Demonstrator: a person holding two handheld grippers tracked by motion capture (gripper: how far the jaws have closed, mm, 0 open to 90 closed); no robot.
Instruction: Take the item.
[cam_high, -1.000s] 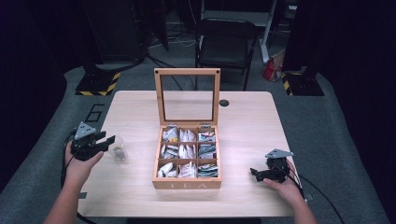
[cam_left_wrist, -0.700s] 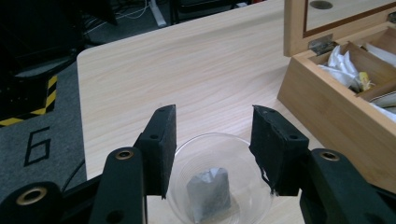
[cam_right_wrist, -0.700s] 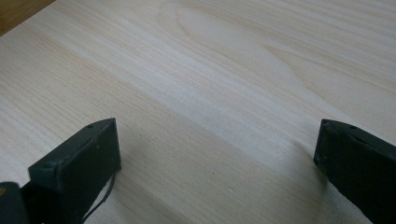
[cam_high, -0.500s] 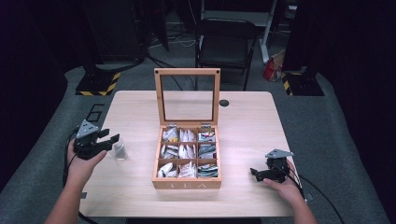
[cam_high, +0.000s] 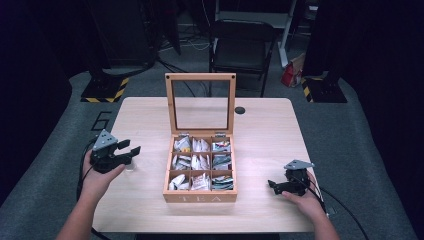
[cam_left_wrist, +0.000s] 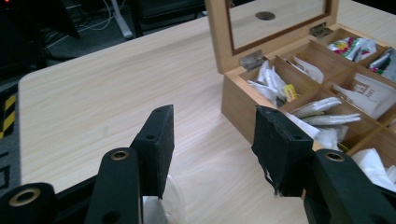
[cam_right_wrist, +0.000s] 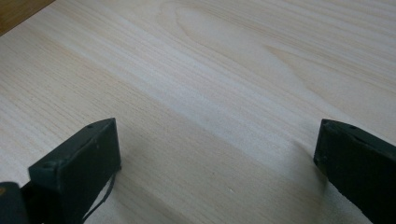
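The jaws of the left gripper (cam_left_wrist: 212, 154) stand apart with nothing pressed between them, and they have just been opening. A small clear item (cam_left_wrist: 161, 207), apparently a wrapper or packet, lies on the desk (cam_left_wrist: 93, 93) directly below the jaw at the left of the left gripper view; what it is exactly cannot be told. In the high view it rests just beneath the left gripper (cam_high: 120, 152), free of the pads. Beyond the jaws, ahead and to the right, stands the open wooden tea box (cam_left_wrist: 243, 100) with its glass lid (cam_high: 200, 102) upright and its compartments filled with tea bags (cam_left_wrist: 322, 109).

The right gripper (cam_high: 281, 186) rests low on the desk on the far side of the box, jaws wide and empty.

Judged step: releasing the item and withdrawing. The left gripper should lift straight clear before travelling, so that no pad drags the light item, and should pass above the box wall.
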